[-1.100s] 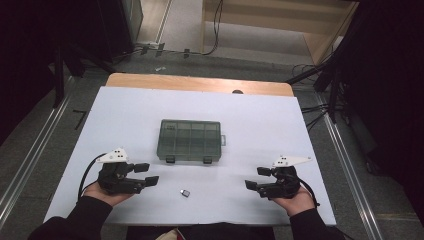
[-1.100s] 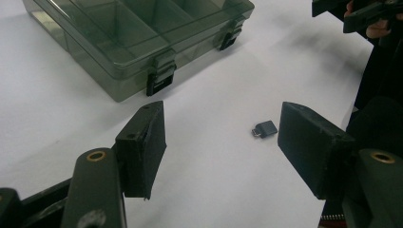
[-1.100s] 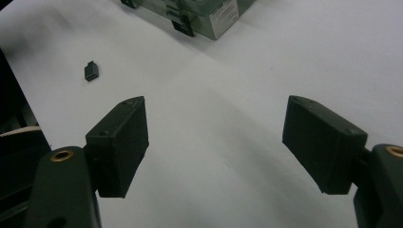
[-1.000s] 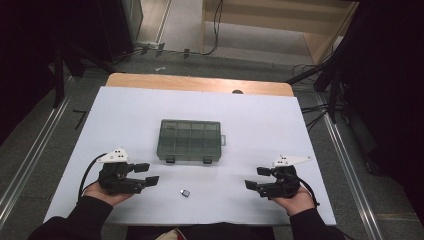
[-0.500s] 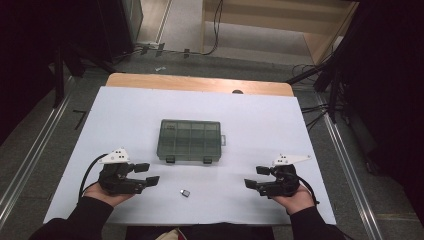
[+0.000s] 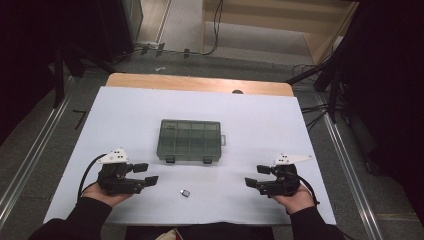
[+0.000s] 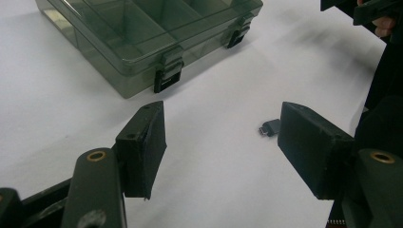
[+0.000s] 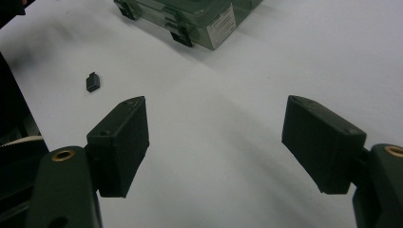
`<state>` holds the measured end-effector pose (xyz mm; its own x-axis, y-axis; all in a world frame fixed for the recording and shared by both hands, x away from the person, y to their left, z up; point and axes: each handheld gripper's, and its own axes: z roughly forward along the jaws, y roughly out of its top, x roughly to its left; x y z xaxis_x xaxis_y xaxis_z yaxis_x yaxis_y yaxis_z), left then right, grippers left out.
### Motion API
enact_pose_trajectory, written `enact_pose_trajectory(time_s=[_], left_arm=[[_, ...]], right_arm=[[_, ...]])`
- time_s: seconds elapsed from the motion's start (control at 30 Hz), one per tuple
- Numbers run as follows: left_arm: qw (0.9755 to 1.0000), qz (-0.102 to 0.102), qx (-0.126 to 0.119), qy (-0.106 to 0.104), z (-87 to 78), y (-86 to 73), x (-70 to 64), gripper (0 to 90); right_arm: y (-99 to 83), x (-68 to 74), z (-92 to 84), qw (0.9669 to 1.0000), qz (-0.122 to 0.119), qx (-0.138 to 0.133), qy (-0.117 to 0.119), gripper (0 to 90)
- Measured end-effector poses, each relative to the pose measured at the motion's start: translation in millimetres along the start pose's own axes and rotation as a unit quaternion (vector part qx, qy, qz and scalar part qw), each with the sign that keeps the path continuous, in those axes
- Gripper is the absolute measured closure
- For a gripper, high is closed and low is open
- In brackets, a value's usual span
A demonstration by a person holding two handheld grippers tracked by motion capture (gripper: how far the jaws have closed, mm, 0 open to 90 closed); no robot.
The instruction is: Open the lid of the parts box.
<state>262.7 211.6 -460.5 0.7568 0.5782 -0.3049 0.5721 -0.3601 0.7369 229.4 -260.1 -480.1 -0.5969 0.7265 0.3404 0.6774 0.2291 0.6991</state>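
While both claws rest low at the near edge of the tabletop (image 6: pixel 125 115), the small dark part (image 6: pixel 185 192) lies flat on the white surface between them, nearer the left one and touched by neither. It sits just in front of the closed grey-green compartment box (image 6: pixel 190 140), apart from it. In the left gripper view the part (image 7: pixel 269 128) shows beside the inner face of one jaw, with a metal end pointing away from that jaw; in the right gripper view it (image 8: pixel 92 81) lies well off to the side, beyond the jaw tips.

The box has a see-through lid with dividers visible beneath and two dark latches on its near side, both down. A white label is on one end wall, seen in the right gripper view (image 8: pixel 219 20); its print is too small to read.

The left claw (image 6: pixel 142 174) is spread wide, holding nothing, its jaws pointing toward the middle of the tabletop. The right claw (image 6: pixel 257 176) is likewise spread and empty, its jaws pointing toward the left one. Each is held in a hand with a dark sleeve, and a black cable loops from each.
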Motion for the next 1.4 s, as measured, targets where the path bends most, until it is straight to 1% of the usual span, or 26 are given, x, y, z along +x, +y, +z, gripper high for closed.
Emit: enact_pose_trajectory(time_s=[0.1, 0.23, 0.3, 0.37, 0.47, 0.57, 0.63, 0.7, 0.87, 0.93, 0.97, 1.0, 1.07, 1.3, 1.4], left_arm=[[1.0, 0.002, 0.001, -0.002, 0.9, 0.6, -0.7, 33.7], [1.0, 0.004, 0.006, -0.004, 1.5, 0.3, -0.4, 33.7], [1.0, 0.003, 0.005, -0.006, 1.7, 0.5, -0.2, 33.7], [1.0, 0.004, 0.004, -0.008, 1.7, 0.6, -0.7, 33.7], [0.9999, 0.005, 0.005, -0.008, 1.9, 0.7, -1.0, 33.7], [0.9999, 0.003, 0.005, -0.009, 2.0, 1.0, -0.6, 33.7], [1.0, 0.002, 0.004, -0.006, 2.1, 0.8, -0.9, 33.7], [1.0, -0.002, 0.007, -0.004, 1.9, 1.0, -0.8, 33.7], [1.0, -0.002, 0.008, -0.004, 2.3, 1.2, -0.8, 33.7], [1.0, -0.001, 0.008, -0.004, 2.5, 1.3, -0.9, 33.7], [1.0, 0.0, 0.007, -0.006, 3.0, 1.6, -1.0, 33.7], [1.0, 0.001, 0.008, -0.005, 3.2, 1.8, -1.0, 33.7], [0.9999, 0.0, 0.008, -0.006, 3.7, 1.5, -1.1, 33.6], [1.0, -0.001, 0.008, -0.005, 3.1, 1.4, -0.4, 33.6], [0.9999, -0.002, 0.008, -0.007, 3.3, 1.5, 0.0, 32.1]], right_arm=[[-0.2, -0.8, 0.2, 1.0, -0.002, 0.003, 0.0, 22.4], [0.3, -1.1, -0.1, 1.0, -0.002, 0.0, -0.001, 22.3], [0.3, -0.6, 0.1, 0.9999, -0.006, 0.004, -0.009, 22.3], [0.1, -1.7, -0.1, 0.9999, -0.003, 0.007, -0.012, 22.3], [0.2, -2.3, -0.4, 0.9999, 0.002, 0.004, -0.009, 22.3], [3.4, -1.8, -1.2, 1.0, 0.007, -0.005, -0.002, 22.3], [5.7, -0.7, -1.2, 0.9999, 0.002, -0.012, -0.004, 22.3], [7.9, -0.4, -0.8, 0.9999, 0.003, -0.015, -0.001, 22.3], [13.6, -2.1, 2.4, 0.9999, 0.005, -0.012, 0.008, 22.3], [14.4, -2.3, 3.4, 0.9999, 0.003, -0.013, 0.007, 22.3], [15.8, -2.4, 5.5, 0.9999, -0.002, -0.016, 0.002, 22.3], [16.6, -2.2, 6.3, 0.9999, -0.001, -0.016, 0.0, 22.3], [18.0, -2.7, 7.8, 0.9999, -0.005, -0.015, 0.003, 22.3], [22.0, -2.6, 8.7, 0.9999, -0.005, -0.015, 0.004, 22.1], [24.2, -2.2, 9.1, 0.9998, -0.008, -0.015, 0.003, 22.2]])
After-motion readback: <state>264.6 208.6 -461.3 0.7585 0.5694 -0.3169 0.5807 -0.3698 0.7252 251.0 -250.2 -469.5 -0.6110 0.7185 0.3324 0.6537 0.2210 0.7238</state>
